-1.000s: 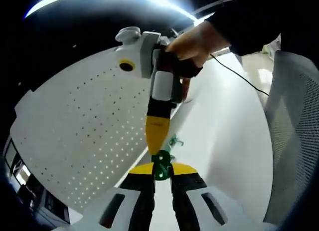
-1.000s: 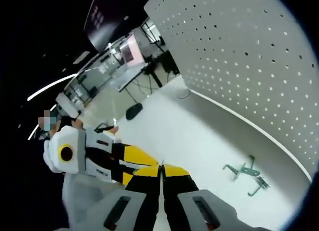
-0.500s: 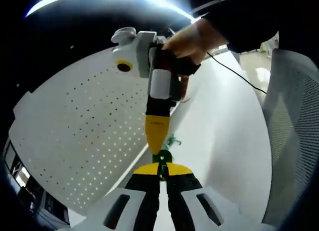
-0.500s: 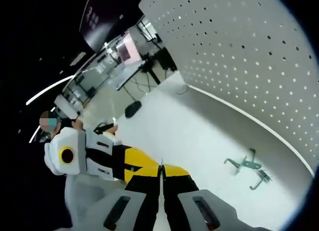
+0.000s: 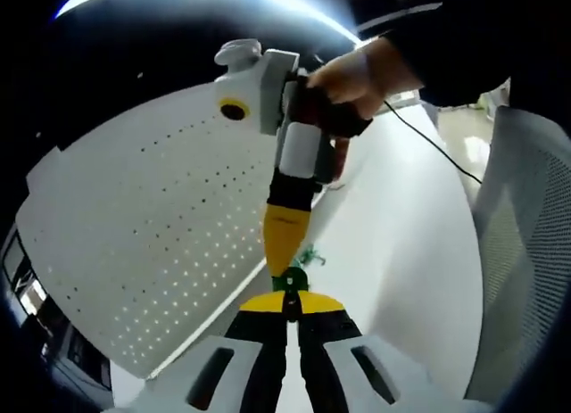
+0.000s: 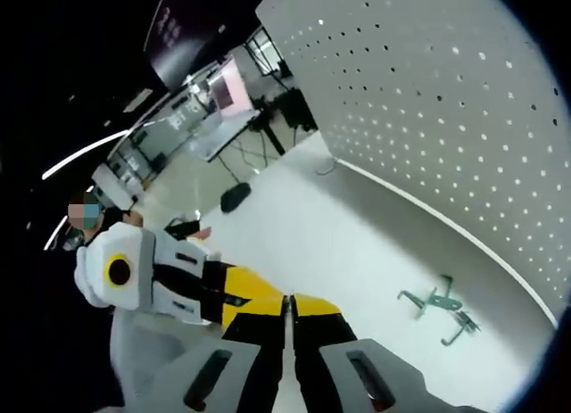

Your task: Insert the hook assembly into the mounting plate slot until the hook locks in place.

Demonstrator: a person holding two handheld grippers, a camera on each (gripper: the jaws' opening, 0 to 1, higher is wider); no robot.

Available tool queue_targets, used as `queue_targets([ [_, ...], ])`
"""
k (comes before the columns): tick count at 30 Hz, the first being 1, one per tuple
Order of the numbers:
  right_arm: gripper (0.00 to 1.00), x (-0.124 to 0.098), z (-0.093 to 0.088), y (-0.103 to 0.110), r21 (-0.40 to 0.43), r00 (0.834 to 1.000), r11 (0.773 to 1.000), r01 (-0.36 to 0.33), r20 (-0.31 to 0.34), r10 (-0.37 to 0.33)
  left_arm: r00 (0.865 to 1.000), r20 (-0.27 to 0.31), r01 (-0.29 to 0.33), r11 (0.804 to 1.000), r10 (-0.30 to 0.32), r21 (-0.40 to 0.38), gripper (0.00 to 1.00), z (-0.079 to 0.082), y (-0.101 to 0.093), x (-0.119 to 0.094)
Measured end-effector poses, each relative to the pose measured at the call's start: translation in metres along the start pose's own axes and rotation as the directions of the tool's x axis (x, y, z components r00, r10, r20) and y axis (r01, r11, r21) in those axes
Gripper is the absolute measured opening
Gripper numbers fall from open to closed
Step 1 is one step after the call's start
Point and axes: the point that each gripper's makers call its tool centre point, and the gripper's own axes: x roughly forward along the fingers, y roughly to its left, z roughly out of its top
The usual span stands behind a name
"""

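A small green hook (image 5: 290, 280) is pinched between my left gripper's (image 5: 287, 302) shut yellow tips. My right gripper (image 5: 285, 263) reaches down from above in the left gripper view, a hand around its body, and its shut tip grips the same hook from the top. In the right gripper view my right gripper (image 6: 287, 300) is shut on a thin edge, and the left gripper (image 6: 192, 286) comes in from the left to meet it. The white perforated mounting plate (image 5: 152, 226) stands upright beside the grippers, apart from the hook. Two more green hooks (image 6: 439, 307) lie on the table near the plate's foot.
The white table (image 6: 339, 243) runs along the plate's (image 6: 446, 110) base. A grey mesh chair back (image 5: 526, 252) stands at the right of the left gripper view. A black cable (image 5: 428, 132) trails over the table. Desks and monitors (image 6: 223, 92) stand far behind.
My left gripper's jaws have come together on the green hook, which the right gripper was holding between them. Both views have shifted slightly.
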Motion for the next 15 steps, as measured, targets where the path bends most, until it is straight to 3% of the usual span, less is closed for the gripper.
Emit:
queue_targets([
  [2,0.01,-0.002,0.007,0.001,-0.017,0.999,1.000,0.002,0.037,-0.001,1.000,0.003,-0.006,1.000,0.006,-0.022,0.03,0.000,0.002,-0.001],
  [15,0.11,-0.009,0.017,0.000,-0.127,0.993,0.991,0.036,0.116,-0.021,0.999,0.003,-0.043,0.990,0.043,-0.134,0.02,-0.002,0.013,-0.004],
])
